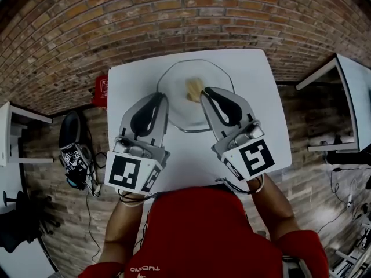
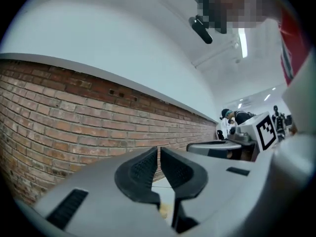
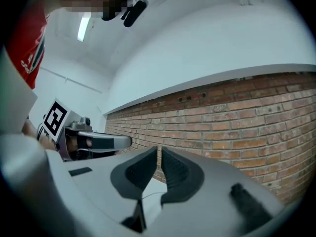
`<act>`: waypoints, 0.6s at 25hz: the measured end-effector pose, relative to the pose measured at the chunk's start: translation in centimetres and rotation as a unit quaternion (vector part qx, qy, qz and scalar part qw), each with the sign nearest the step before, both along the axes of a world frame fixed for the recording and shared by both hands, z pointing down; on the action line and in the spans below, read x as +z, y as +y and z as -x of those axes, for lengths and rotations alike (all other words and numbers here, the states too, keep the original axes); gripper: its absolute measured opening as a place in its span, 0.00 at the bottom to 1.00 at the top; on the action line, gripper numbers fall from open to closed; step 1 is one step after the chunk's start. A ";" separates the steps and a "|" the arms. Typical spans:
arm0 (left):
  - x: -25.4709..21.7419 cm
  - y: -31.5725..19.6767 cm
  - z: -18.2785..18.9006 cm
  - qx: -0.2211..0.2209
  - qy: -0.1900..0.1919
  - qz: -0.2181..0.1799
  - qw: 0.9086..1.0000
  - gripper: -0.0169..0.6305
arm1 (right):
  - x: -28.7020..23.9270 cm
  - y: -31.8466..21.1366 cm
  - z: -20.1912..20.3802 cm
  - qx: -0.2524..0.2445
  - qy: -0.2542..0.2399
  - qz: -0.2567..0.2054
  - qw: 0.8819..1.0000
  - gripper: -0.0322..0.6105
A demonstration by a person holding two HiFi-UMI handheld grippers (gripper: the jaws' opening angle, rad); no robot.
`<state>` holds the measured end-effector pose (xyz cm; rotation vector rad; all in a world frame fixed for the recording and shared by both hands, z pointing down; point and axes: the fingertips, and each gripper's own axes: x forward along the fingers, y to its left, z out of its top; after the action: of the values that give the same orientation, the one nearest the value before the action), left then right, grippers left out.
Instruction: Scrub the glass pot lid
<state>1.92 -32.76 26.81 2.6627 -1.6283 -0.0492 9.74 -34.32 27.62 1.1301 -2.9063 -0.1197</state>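
While flat, lid (image 1: 177, 81) beneath right gripper (image 1: 204, 91)

lid: glass pot lid (image 1: 177, 97) — clear, round, flat on white table (image 1: 133, 80) | scrubber: yellowish sponge (image 1: 194, 89) — lying on its middle

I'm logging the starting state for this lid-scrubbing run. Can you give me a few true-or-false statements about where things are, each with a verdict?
1. The round clear glass pot lid lies on the white square table. True.
2. The small pale-yellow sponge lies on the bare table beside the lid. False: it rests on top of the lid, near its middle.
3. The left gripper holds the sponge. False: its fingers are together with nothing between them.
4. The right gripper has its fingers together and holds nothing. True.
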 end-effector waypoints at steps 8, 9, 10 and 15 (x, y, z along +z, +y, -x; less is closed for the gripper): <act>0.6 2.3 -2.5 0.020 0.007 -0.001 1.000 0.06 | 0.2 3.2 1.1 -0.004 -0.003 -0.003 1.000 0.10; 0.8 2.5 -2.6 0.021 0.007 0.000 1.000 0.05 | 0.4 3.4 1.1 -0.004 -0.003 0.000 1.000 0.10; 0.9 2.7 -2.7 0.022 0.006 0.001 1.000 0.05 | 0.6 3.6 1.1 -0.004 -0.003 0.003 1.000 0.10; 1.4 3.2 -3.1 0.034 0.005 0.009 0.999 0.05 | 1.6 3.9 0.8 -0.001 0.005 0.017 1.000 0.10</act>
<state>5.03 -29.55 28.23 2.6973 -1.5271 -0.0478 8.97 -30.40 29.23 1.1187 -2.8898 -0.0764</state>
